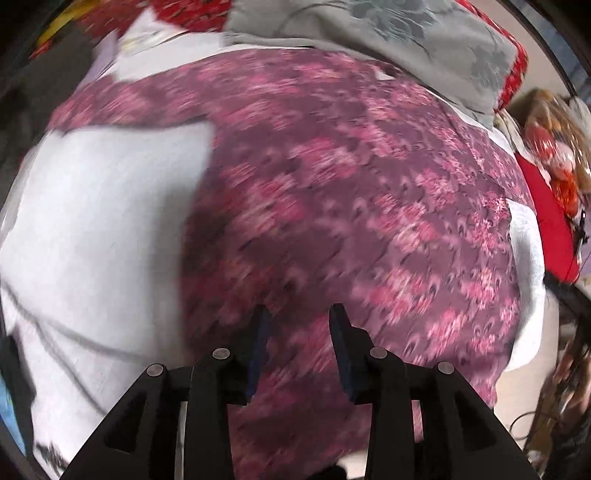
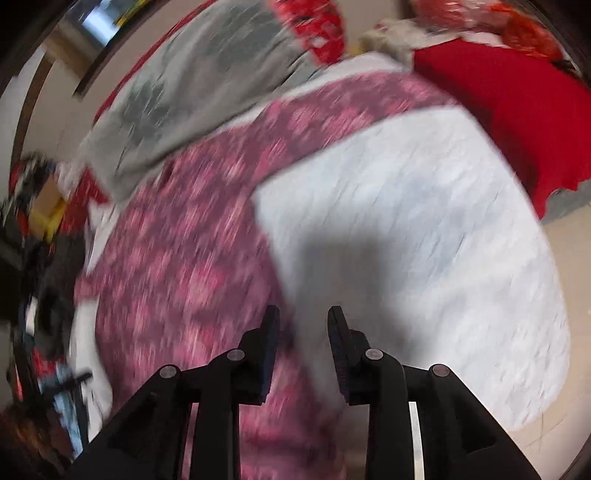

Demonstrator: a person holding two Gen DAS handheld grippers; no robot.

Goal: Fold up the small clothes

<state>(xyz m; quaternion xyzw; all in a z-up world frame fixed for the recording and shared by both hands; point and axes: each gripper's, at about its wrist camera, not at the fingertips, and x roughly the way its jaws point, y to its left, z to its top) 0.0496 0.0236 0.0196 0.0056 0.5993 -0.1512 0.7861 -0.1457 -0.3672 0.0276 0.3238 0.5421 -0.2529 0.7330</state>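
Though both views are motion-blurred, the layout reads OK. Left wrist view, L to R: a white sheet (image 1: 99, 221) covers the surface at left w/ a thin dark cord (image 1: 74, 334) lying across it; the pink cloth (image 1: 351, 206), purple-pink w/ a small floral print, lies spread flat over the sheet and fills the centre; a grey cloth (image 1: 388, 33) w/ a faint flower pattern sits at its far edge, on top of a red patterned fabric (image 1: 513, 74); further right a plain red cloth (image 1: 550, 225) lies beside the sheet edge, w/ cluttered items behind it too blurred to name. The left gripper (image 1: 300, 314) hangs just above the near part of the pink cloth, jaws apart, nothing between them; can't tell if the tips touch the fabric. Right wrist view, L to R: blurred clutter at far left, then the grey cloth (image 2: 192, 96), then the pink cloth (image 2: 177, 266) running diagonally from near-left to far-centre, then bare sheet (image 2: 424, 229) w/ a dark shadow on it, then the red cloth (image 2: 517, 110) at far right. The right gripper (image 2: 303, 314) has jaws apart and empty, poised over the pink cloth's right edge where it meets the sheet, left finger over cloth, right finger over sheet.
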